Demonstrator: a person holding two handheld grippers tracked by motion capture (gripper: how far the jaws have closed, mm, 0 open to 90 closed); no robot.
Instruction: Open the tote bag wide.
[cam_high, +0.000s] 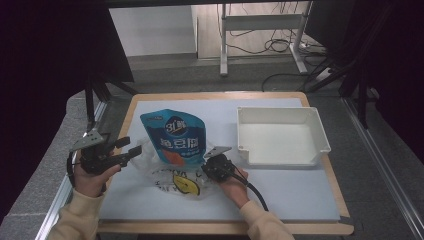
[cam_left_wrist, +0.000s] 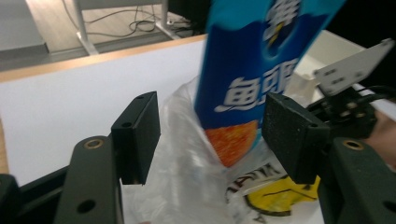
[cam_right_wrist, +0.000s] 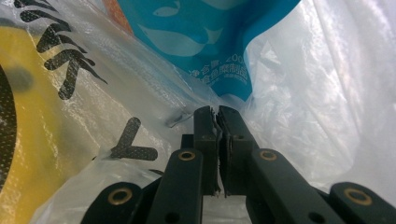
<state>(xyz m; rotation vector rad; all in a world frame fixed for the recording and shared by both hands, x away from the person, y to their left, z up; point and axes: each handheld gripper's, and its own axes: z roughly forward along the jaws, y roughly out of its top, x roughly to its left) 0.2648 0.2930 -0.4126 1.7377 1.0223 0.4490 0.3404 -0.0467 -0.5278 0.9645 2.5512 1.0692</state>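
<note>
While right gripper (cam_right_wrist: 218, 116) pinches thin film of clear plastic bag (cam_high: 167, 176), fingers pressed together on it, left gripper (cam_left_wrist: 212, 140) waits with fingers spread, nothing between them. Blue pouch (cam_high: 171, 135) lies half inside bag mouth at counter (cam_high: 300, 192) centre, long axis running away from person, bottom end tucked in bag. Pouch sits just ahead of left fingers, so left hand likely nearer for grasp. Bag crinkly, glossy, yellow-black print; pouch smooth, stiff laminate. White rectangular tray (cam_high: 320, 132) at right, rigid plastic.
</note>
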